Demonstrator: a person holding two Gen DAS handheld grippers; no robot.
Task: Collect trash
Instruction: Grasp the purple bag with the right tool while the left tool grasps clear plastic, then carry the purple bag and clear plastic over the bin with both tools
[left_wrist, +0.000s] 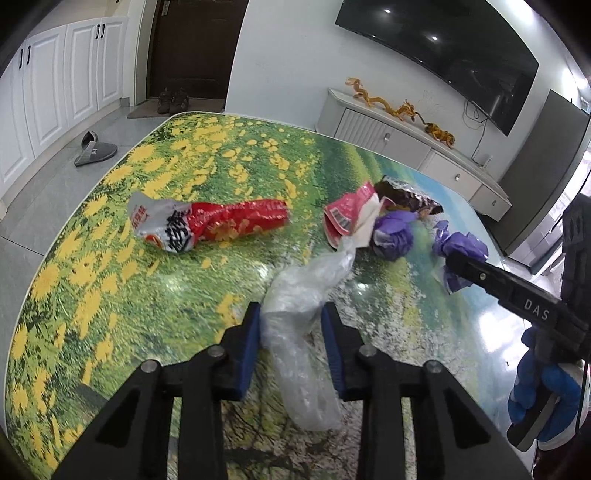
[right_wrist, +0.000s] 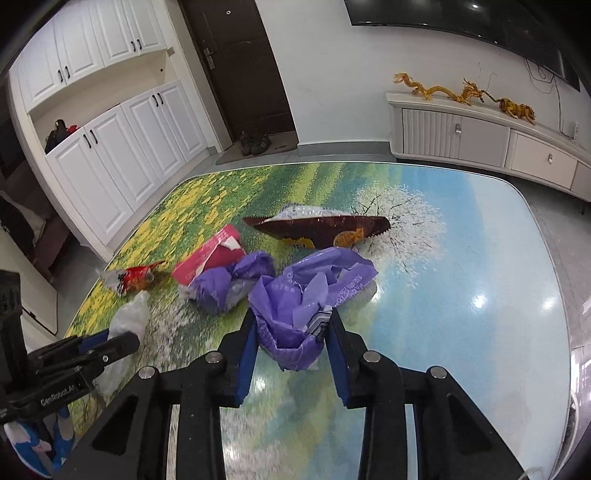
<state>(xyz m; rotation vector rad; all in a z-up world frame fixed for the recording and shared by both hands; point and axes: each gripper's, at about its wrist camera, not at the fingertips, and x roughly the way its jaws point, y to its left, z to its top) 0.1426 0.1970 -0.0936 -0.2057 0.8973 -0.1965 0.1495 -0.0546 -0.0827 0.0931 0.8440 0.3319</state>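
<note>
We find the trash spread over a glossy table (right_wrist: 461, 258) printed with a meadow scene. The left gripper (left_wrist: 291, 347) is clamped on a crumpled clear plastic bag (left_wrist: 299, 310). The right gripper (right_wrist: 291, 350) is clamped on a crumpled purple bag (right_wrist: 310, 291). Just beside it lies a second purple wad (right_wrist: 225, 284), touching a pink packet (right_wrist: 210, 258). Behind these we note a brown foil wrapper (right_wrist: 325, 227), and farther left a red and silver snack bag (left_wrist: 210, 225). No bin or other container shows in either view. A blue-gloved hand (left_wrist: 543, 391) holds the right tool. Beyond the table stand white cabinets (right_wrist: 110, 166), a dark door (right_wrist: 236, 66) and a low sideboard (right_wrist: 480, 136).
</note>
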